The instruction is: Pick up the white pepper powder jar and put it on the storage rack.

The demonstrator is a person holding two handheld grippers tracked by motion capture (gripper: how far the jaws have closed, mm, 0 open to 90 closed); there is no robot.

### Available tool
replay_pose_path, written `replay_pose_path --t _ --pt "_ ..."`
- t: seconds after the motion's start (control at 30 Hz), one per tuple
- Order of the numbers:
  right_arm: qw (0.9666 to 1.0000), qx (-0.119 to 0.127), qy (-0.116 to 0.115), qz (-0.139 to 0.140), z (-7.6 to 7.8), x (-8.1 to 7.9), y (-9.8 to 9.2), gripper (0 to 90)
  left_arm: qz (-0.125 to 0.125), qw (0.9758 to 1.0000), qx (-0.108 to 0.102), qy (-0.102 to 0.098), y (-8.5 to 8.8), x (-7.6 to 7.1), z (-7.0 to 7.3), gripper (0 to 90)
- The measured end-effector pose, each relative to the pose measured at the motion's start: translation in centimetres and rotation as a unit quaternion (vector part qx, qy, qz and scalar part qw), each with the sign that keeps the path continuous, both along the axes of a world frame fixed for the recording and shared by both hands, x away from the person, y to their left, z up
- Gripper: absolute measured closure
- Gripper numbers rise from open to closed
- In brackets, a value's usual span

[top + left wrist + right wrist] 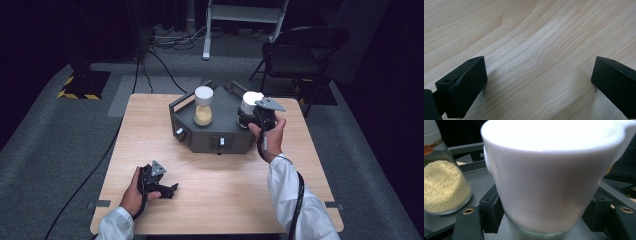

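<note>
R gripper [248, 118] is clenched on the white-capped jar [250, 106]: in the right gripper view both black pads sit at the jar's [554, 185] neck, one each side, just under the wide white cap, w/ glass showing below it. In the high view the person's R hand [268, 131] holds that gripper up at the dark grey tray's [212, 137] near-right part, grey three-cornered plate on top, cable trailing down along the white sleeve. Jar stands upright over the tray's right half; can't tell if its base touches the tray floor, since the gripper hides it. Just left of the gripper, apart from the held jar, a 2nd jar w/ yellow grains [203, 106] stands upright on the tray, also white-capped; the right gripper view has it [441, 185] at the left edge, grains filling its lower part. Tray has low rail walls & small knobs on its front faces, and sits on the far-middle of the wooden desk [150, 130]. L gripper [170, 191] is well apart, at the near-left of the desk, released: in the left gripper view its jaws stand wide w/ bare wood grain [536, 50] between them. L hand [135, 192] holds it low, at or just over the desk top. Beyond the desk: grey carpet, a dark folding chair [300, 50], floor cables.
</note>
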State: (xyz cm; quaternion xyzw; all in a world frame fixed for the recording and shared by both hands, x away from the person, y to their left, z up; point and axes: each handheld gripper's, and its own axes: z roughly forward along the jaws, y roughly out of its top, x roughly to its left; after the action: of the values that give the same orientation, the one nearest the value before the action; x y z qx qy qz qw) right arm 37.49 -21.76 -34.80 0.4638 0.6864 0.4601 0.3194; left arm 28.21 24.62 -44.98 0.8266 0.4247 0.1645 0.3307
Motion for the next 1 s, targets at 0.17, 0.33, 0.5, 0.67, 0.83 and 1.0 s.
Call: replay_pose_path --t 0.17,0.33,0.5,0.67,0.83,1.0 --pt "1.0000 0.006 -0.006 -0.003 -0.42 -0.15 -0.06 29.8 0.000 1.0000 0.000 0.000 0.00 0.00 0.00 0.1" --pt "0.9999 -0.003 -0.014 -0.001 -0.66 -0.29 0.19 29.7 0.000 1.0000 0.000 0.000 -0.01 -0.01 -0.01 0.1" --pt "0.9999 0.001 -0.014 -0.002 -0.78 -0.27 0.09 29.7 0.000 1.0000 0.000 0.000 -0.01 -0.01 0.00 0.1" --pt "0.9999 0.004 -0.013 -0.001 -0.79 -0.18 -0.11 29.6 0.000 1.0000 0.000 0.000 -0.01 -0.01 0.00 0.1" --pt "0.9999 0.004 -0.013 0.001 -0.81 -0.13 -0.26 29.1 0.000 1.0000 0.000 0.000 -0.01 -0.01 0.00 0.1" --pt "0.9999 0.001 -0.013 0.000 -0.71 -0.12 -0.27 25.6 0.000 1.0000 0.000 0.000 -0.01 -0.01 0.00 0.1"
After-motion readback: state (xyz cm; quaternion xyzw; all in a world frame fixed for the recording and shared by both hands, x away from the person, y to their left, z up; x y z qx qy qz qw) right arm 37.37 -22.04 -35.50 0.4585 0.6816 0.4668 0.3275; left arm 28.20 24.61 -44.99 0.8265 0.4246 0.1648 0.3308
